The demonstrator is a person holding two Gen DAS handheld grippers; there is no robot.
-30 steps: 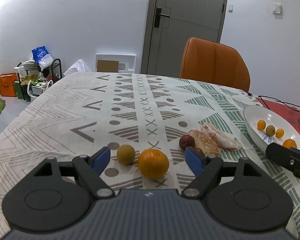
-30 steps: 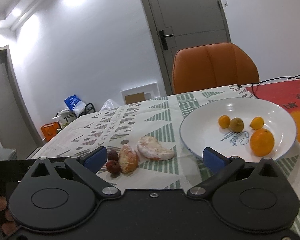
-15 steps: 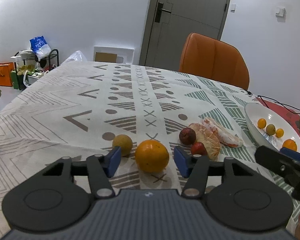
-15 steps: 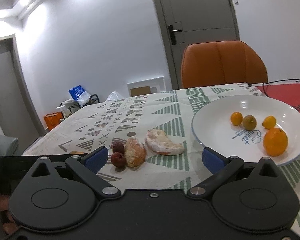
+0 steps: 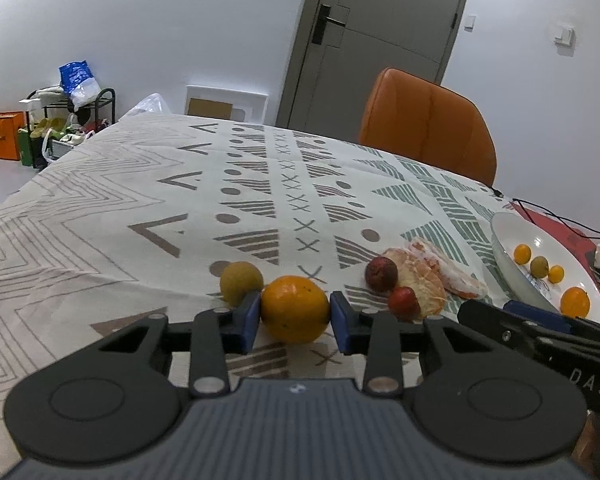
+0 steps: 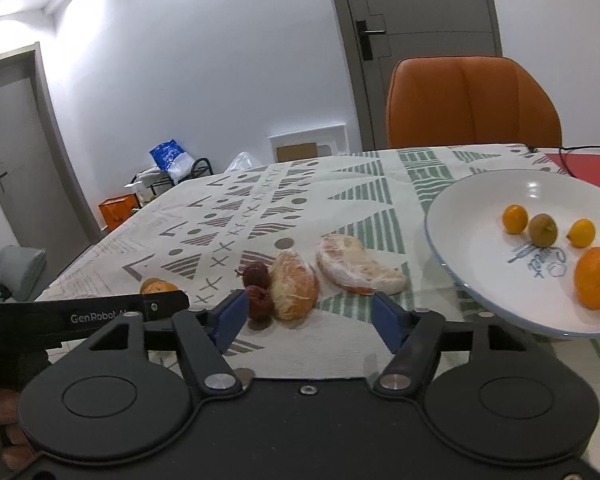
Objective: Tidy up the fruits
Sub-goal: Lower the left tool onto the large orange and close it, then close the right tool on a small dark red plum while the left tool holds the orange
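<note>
My left gripper (image 5: 295,318) is shut on an orange (image 5: 294,309) that rests on the patterned tablecloth. A round yellow-brown fruit (image 5: 241,283) sits just left of it. Two small dark red fruits (image 5: 381,274) and two peeled citrus pieces (image 5: 422,284) lie to the right. My right gripper (image 6: 307,317) is open and empty, low over the cloth just before the red fruits (image 6: 256,276) and the peeled pieces (image 6: 294,290). A white plate (image 6: 472,204) at the right holds an orange (image 6: 596,278) and three small fruits.
An orange chair (image 5: 426,124) stands at the table's far side. A black cable (image 5: 556,216) and a red mat (image 6: 580,162) lie past the plate. A shoe rack with bags (image 5: 60,120) stands on the floor far left.
My left gripper moved forward and closed its fingers on the orange. My right gripper moved closer to the peeled pieces and its fingers narrowed but stay open.
</note>
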